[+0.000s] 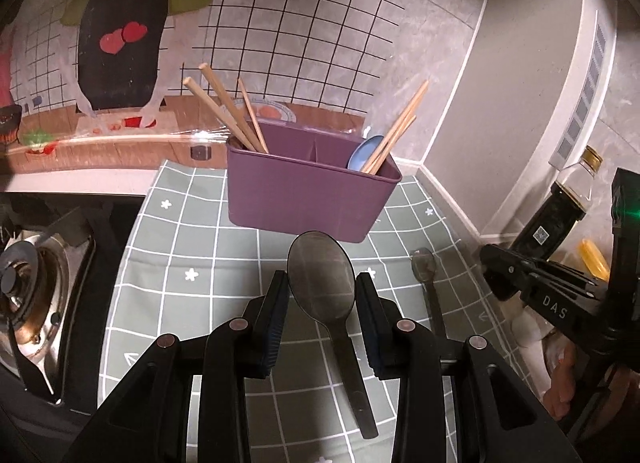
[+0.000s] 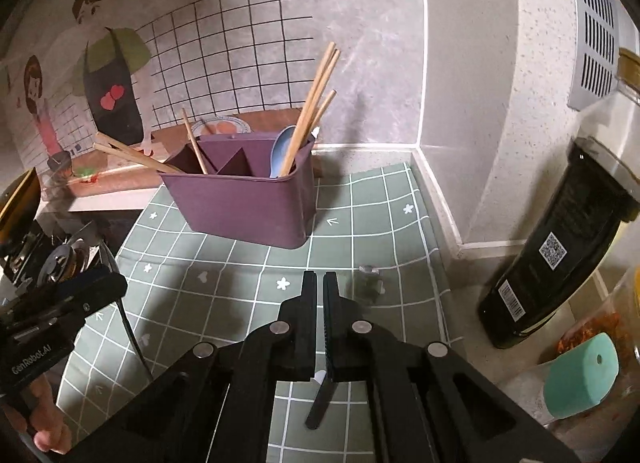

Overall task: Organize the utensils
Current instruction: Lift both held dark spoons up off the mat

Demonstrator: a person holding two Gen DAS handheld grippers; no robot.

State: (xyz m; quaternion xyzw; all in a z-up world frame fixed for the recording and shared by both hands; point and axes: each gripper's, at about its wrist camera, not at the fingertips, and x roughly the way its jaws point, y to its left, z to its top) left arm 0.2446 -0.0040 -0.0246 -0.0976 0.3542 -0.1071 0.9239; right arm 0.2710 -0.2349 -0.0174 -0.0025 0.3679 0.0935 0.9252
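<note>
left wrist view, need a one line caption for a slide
Open left gripper straddles a dark spoon on the grid mat, facing the purple caddy holding chopsticks.

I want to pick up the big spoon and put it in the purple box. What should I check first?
1. Left gripper open: ok, the jaws stand wide apart.
2. Big spoon lined up: ok, its bowl lies between the jaws, flat on the mat.
3. Jaws low enough to grab it: cannot tell.
4. Room in the purple box: ok, the middle compartment looks free.
5. Right gripper out of the way: ok, it is shut and off to the right.
6. Small spoon clear of the grab: ok, it lies apart, further right.
</note>
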